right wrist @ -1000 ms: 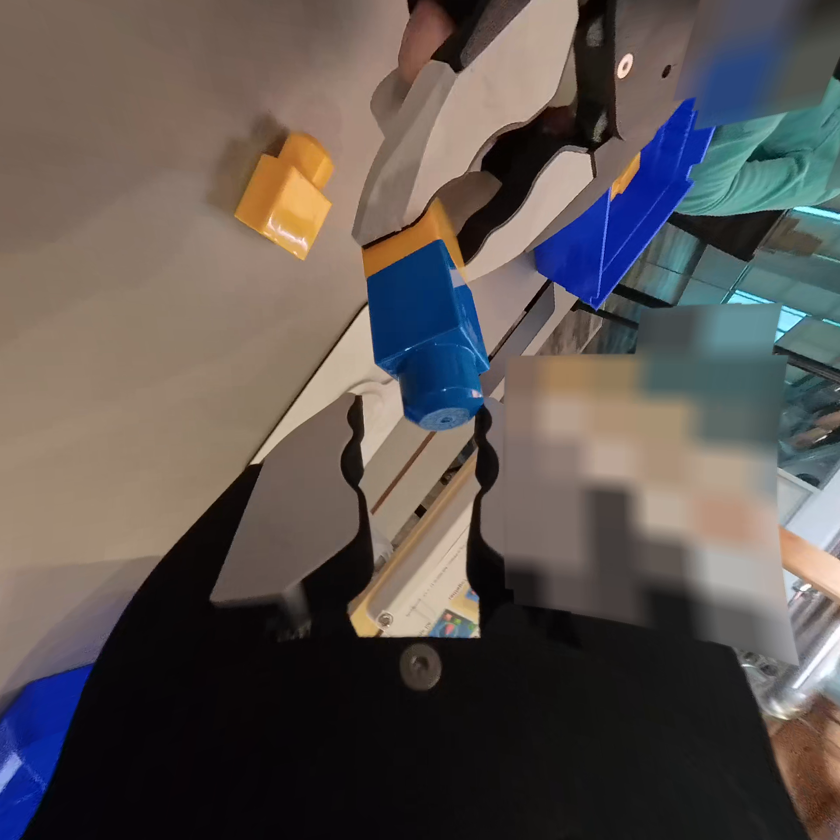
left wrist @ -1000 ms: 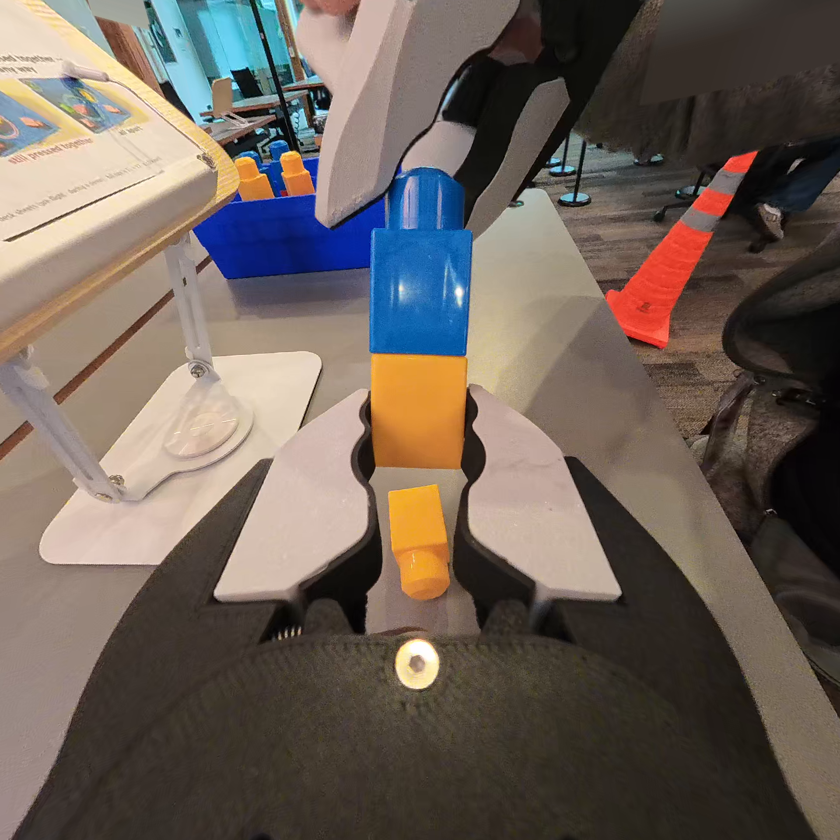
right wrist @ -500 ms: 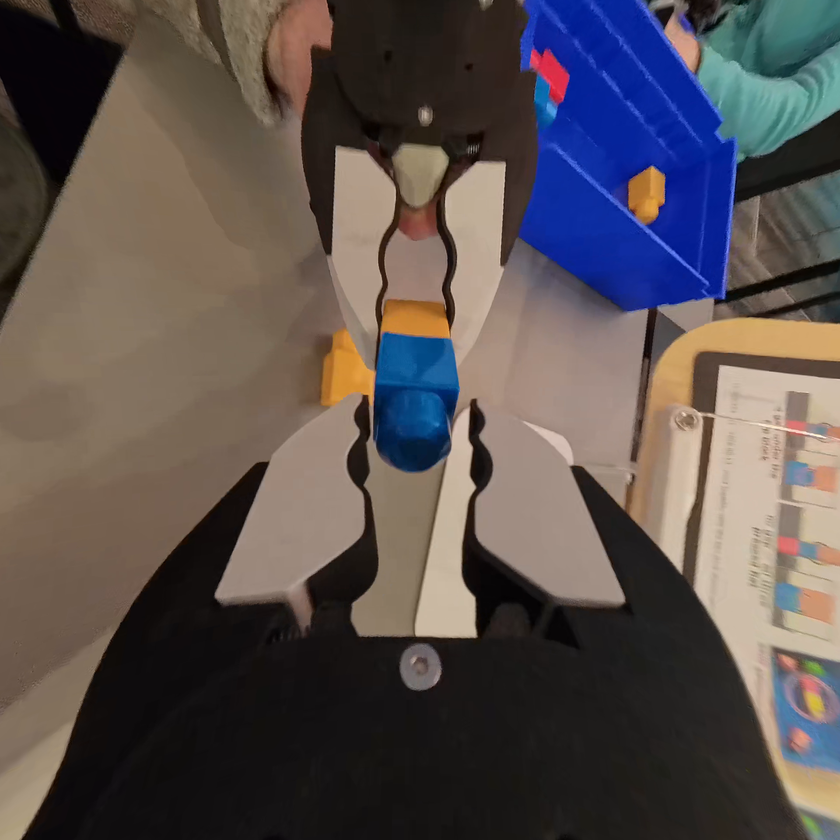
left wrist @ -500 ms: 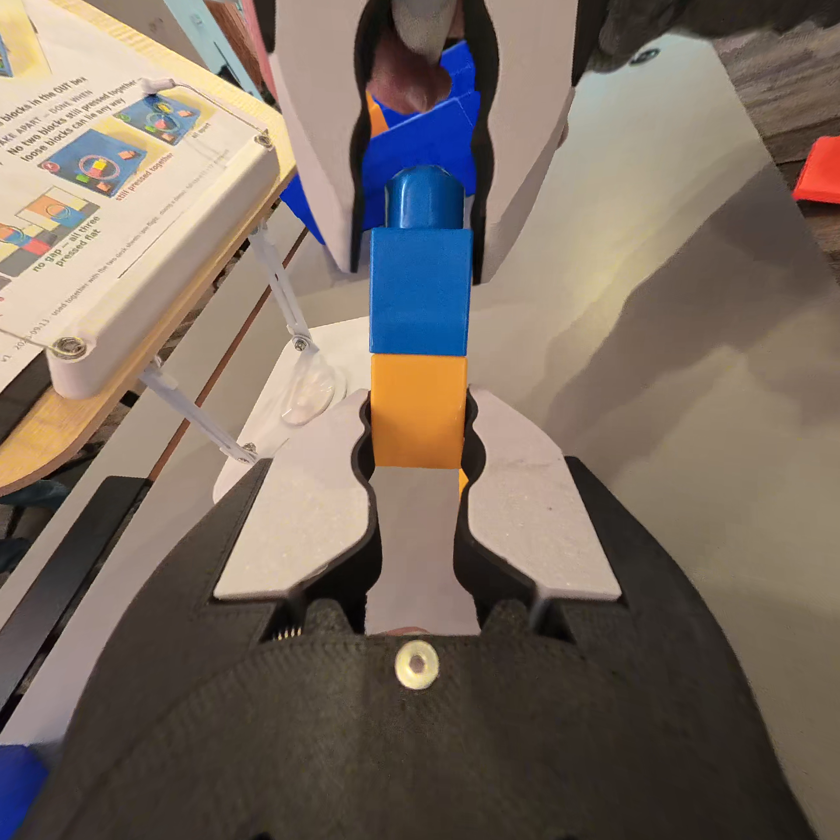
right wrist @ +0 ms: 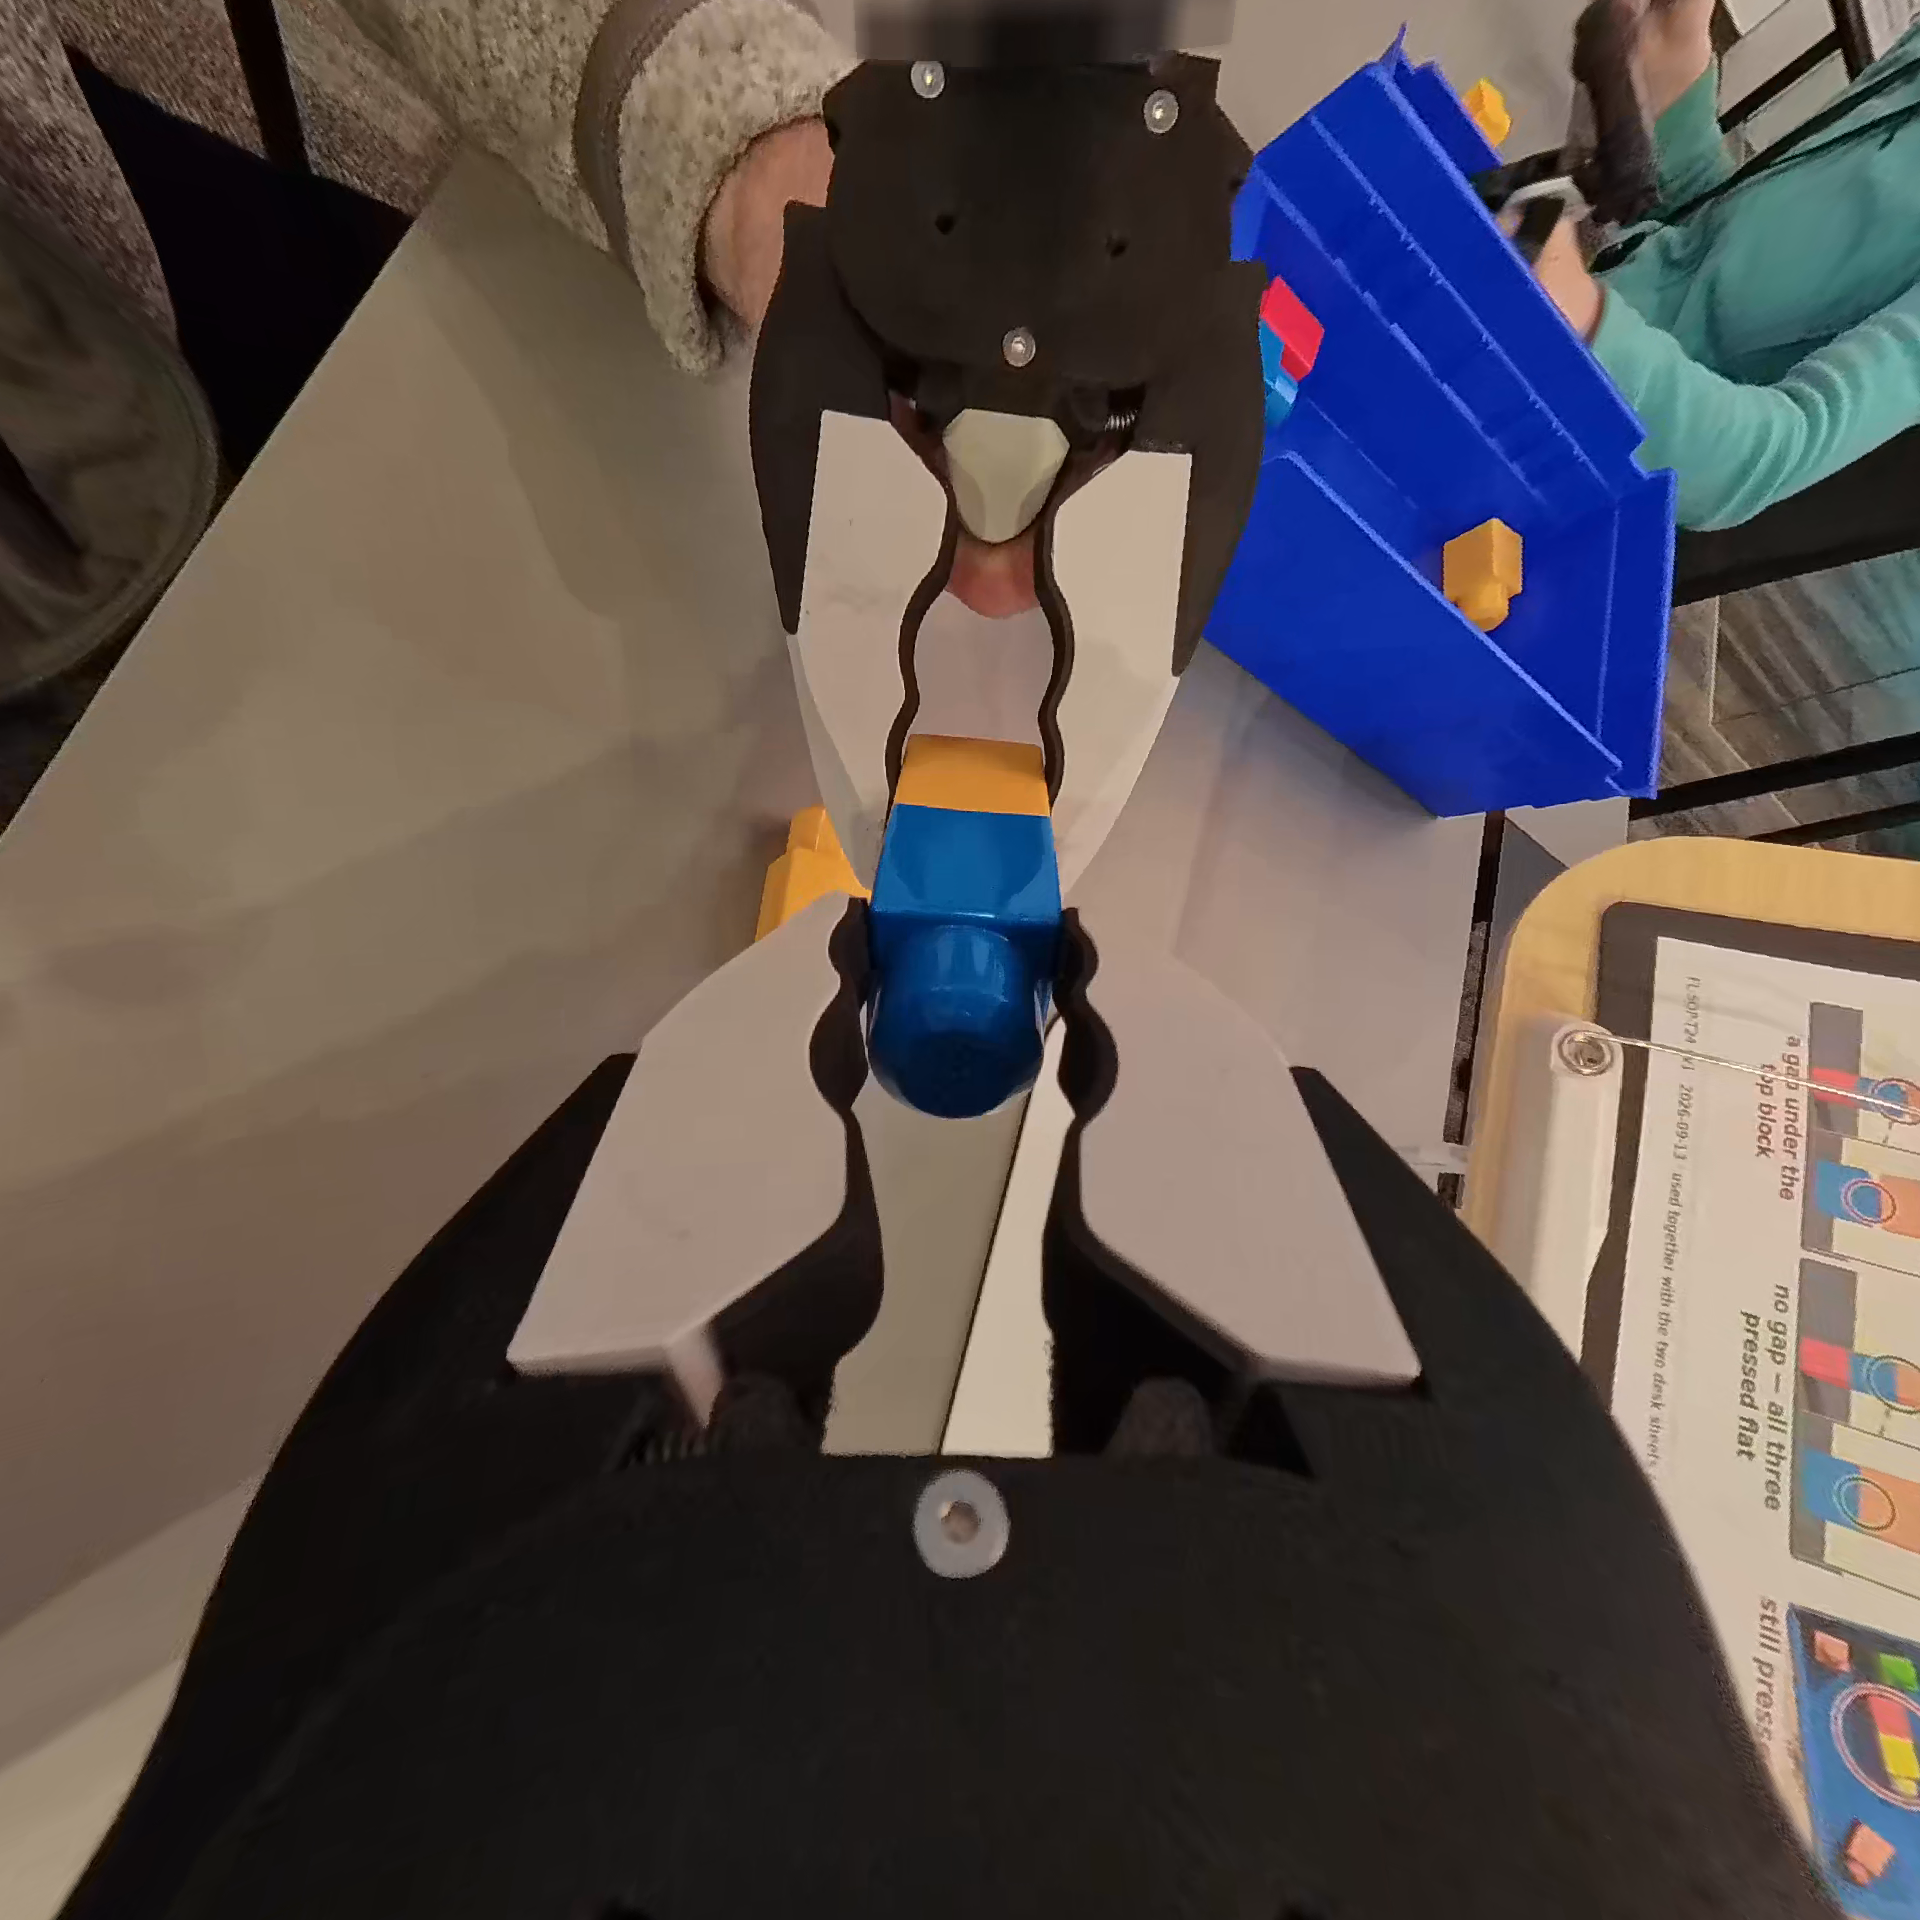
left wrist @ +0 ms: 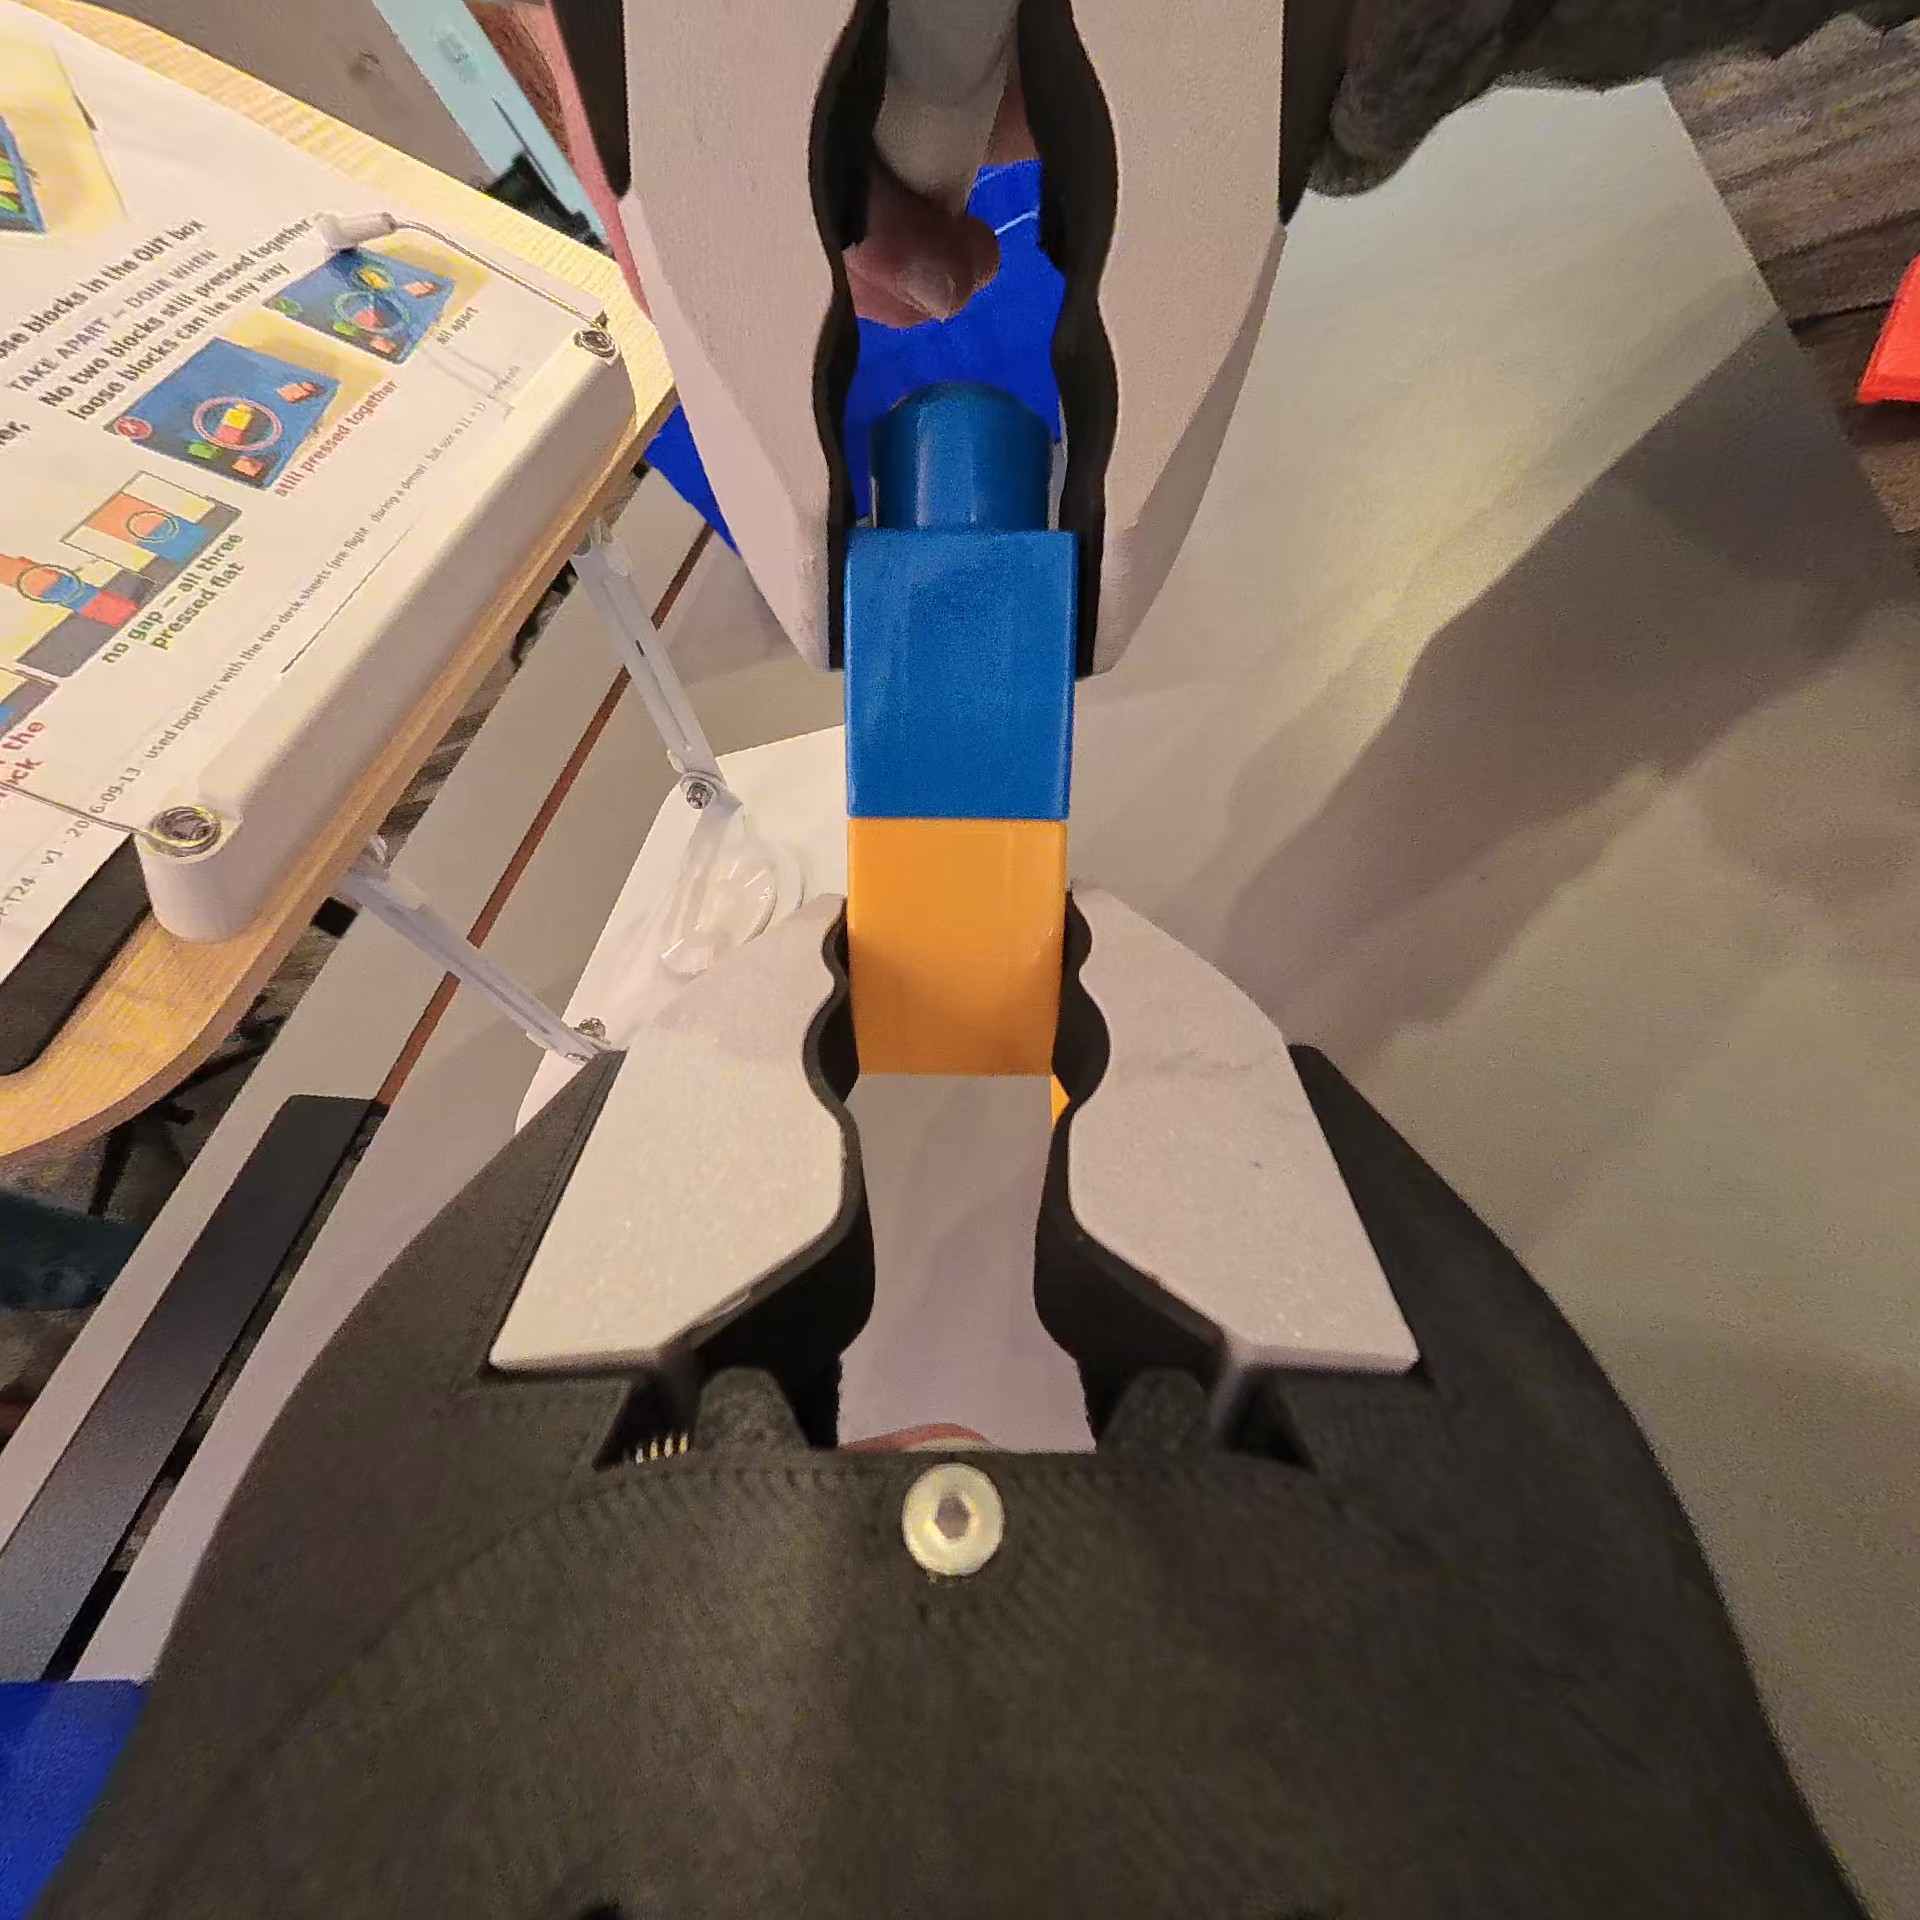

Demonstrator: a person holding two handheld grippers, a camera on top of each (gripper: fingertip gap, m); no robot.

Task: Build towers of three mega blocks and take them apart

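Observation:
A two-block stack, a blue block (left wrist: 956, 675) pressed onto an orange block (left wrist: 951, 966), is held in the air between both grippers. My left gripper (left wrist: 956, 925) is shut on the orange block. My right gripper (left wrist: 956, 655) comes from the opposite side and is shut on the blue block's stud end. In the right wrist view my right gripper (right wrist: 961, 920) clamps the blue block (right wrist: 961, 883), and my left gripper (right wrist: 974, 795) holds the orange block (right wrist: 971, 774) beyond it. A loose orange block (right wrist: 800, 878) lies on the grey table (right wrist: 416, 727) under the stack, partly hidden.
A blue bin (right wrist: 1455, 665) stands at the table's far right with an orange block (right wrist: 1484, 571) inside. An instruction board on a white stand (left wrist: 260, 499) is beside the stack; it also shows in the right wrist view (right wrist: 1714, 1247). A person's teal sleeve (right wrist: 1766, 343) is behind the bin.
My right gripper swung round to face the stack's blue end, slid over it and closed on the blue block. My left gripper kept its hold on the orange block.

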